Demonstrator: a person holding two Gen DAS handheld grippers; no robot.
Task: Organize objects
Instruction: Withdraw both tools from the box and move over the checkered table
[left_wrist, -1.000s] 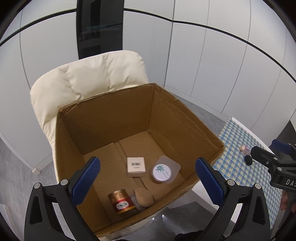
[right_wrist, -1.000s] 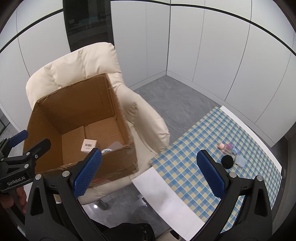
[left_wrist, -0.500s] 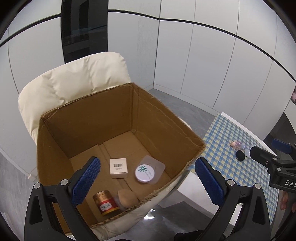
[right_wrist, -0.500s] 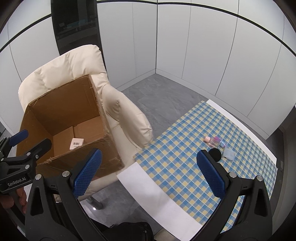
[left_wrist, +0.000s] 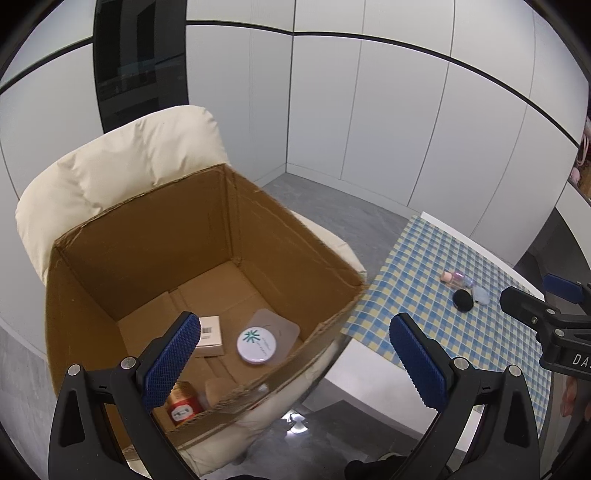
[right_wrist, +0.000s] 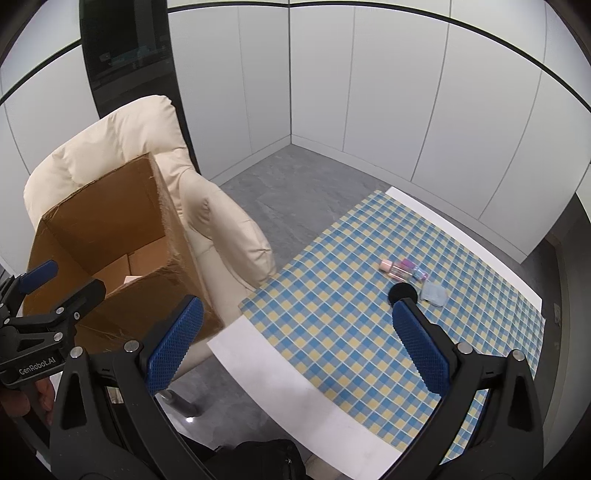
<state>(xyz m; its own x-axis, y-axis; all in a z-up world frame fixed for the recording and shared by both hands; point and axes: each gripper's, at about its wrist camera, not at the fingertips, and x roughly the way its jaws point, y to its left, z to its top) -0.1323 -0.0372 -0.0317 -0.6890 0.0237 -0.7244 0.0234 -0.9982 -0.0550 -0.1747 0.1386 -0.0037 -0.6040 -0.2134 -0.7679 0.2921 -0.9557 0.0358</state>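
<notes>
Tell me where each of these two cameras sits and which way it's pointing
Left wrist view: sits on the left gripper, looking down into the cardboard box on the cream armchair; its own open blue fingers show, plus the right gripper at the right edge.
Right wrist view: sits on the right gripper, looking down at the checked table; its own open fingers show, plus the left gripper and a hand at the left edge.
Shared: box, armchair, table, the black disc and small bottles.

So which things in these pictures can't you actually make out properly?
- Gold-and-red tin, left wrist view: partly behind the left gripper finger.
- Beige lump beside it: cut off by the brown cardboard box wall.
- Small pale blue item, right wrist view: too small to identify.
</notes>
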